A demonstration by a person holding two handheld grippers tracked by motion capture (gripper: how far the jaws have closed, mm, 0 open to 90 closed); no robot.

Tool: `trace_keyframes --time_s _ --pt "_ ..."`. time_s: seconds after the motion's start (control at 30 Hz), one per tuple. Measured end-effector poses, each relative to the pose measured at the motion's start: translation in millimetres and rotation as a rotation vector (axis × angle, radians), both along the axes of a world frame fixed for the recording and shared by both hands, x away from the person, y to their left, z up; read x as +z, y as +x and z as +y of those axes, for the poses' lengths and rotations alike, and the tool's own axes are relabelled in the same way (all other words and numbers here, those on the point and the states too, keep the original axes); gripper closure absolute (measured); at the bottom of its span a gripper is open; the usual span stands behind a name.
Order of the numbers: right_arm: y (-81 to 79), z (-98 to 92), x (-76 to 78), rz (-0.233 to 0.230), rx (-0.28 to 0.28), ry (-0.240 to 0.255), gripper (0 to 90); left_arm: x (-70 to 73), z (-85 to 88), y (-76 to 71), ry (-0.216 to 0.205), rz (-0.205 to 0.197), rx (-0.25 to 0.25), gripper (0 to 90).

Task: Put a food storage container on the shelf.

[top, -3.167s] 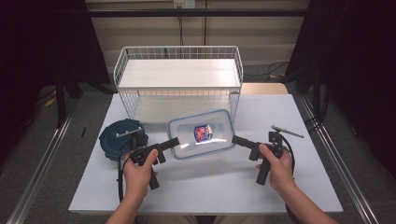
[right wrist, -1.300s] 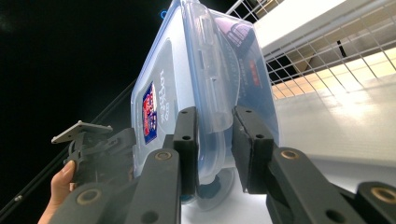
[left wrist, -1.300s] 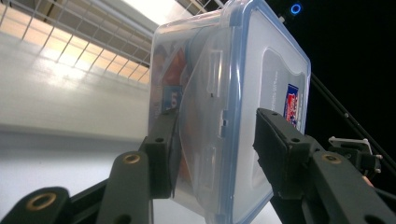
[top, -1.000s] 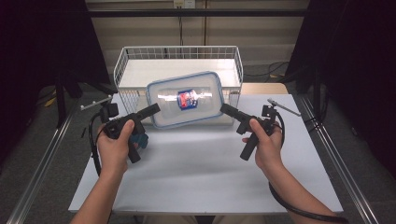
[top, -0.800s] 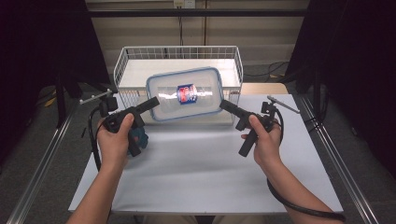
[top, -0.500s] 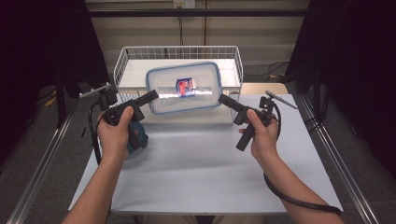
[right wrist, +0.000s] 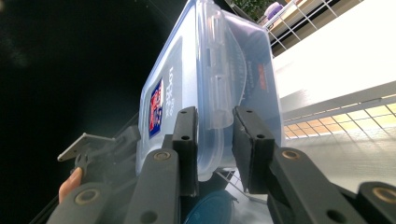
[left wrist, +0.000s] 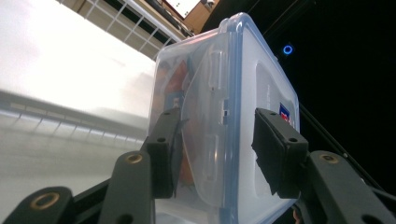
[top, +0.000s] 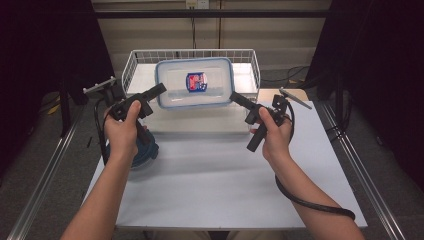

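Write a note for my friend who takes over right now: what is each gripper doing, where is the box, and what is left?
Left gripper: shut on one short end of the clear lidded box.
Right gripper: shut on the opposite short end.
The box is held in the air between them, lid on, tilted toward the camera, in front of the white wire basket at the back of the table.
Done: box is off the table.
Left: probably lowering it into the basket, then letting go.
A blue round thing lies on the table under the left hand.

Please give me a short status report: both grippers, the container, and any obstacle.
Left gripper and right gripper clamp opposite ends of the lidded plastic container. Container held up over the white wire basket. Nothing in the way.
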State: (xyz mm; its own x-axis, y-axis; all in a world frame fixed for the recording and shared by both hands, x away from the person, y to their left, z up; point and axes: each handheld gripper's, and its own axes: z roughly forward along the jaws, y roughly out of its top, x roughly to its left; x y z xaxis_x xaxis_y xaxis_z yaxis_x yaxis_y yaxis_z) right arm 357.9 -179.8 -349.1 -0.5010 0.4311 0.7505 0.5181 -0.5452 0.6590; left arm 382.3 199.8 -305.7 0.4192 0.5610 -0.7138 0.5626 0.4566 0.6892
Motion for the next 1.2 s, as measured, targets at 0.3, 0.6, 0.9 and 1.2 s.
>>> trace_keyframes --time_s 0.3,0.6,0.9,1.2 --pt "11.4 5.3 3.0 0.02 -0.033 0.028 65.3 -4.8 -3.8 19.6 0.025 0.038 0.029 61.8" --pt "29.9 3.5 11.2 0.015 -0.104 0.013 65.1 -4.4 -6.7 23.8 -0.003 0.024 0.041 60.3" --pt "39.6 6.0 12.2 0.017 -0.127 0.019 64.6 -3.2 -8.2 24.9 0.014 0.004 0.063 59.0" --pt "43.3 11.1 13.5 -0.001 -0.153 -0.004 63.5 -3.5 -9.8 25.3 0.032 -0.023 0.089 58.0"
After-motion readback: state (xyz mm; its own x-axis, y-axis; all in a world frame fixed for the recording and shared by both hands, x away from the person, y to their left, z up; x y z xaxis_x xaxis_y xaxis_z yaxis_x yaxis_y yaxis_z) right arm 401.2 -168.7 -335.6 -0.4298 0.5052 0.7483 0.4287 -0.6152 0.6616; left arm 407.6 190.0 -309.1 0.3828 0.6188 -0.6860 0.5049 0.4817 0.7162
